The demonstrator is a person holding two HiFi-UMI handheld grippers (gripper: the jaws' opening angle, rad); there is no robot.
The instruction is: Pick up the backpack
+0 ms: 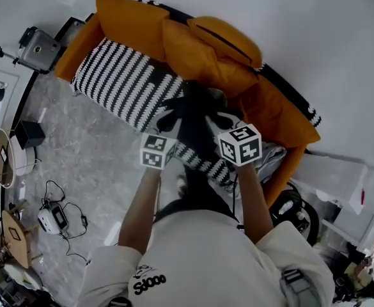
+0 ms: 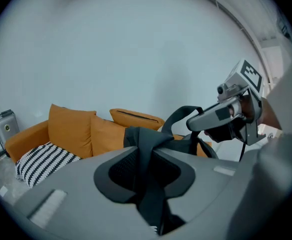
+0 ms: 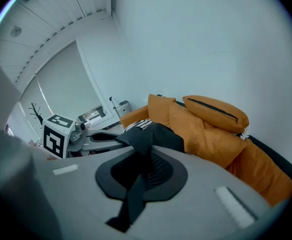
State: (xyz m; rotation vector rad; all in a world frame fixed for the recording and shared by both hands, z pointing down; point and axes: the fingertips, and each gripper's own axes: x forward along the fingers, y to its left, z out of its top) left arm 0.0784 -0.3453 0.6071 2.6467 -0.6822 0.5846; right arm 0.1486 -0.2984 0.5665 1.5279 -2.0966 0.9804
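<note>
My left tool (image 2: 146, 170) and right tool (image 3: 140, 170) are each clenched on a dark strap (image 2: 146, 143) of the backpack (image 1: 192, 125), one per side so it hangs balanced at my 12 o'clock, over the sofa (image 1: 119, 78) seat.

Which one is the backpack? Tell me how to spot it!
Look for the big orange sofa with its black-and-white zigzag seat. Over that seat hangs the backpack, with the left gripper and the right gripper both clamped on it. It is the only plain black, floppy thing there; the cushions behind it are orange.
</note>
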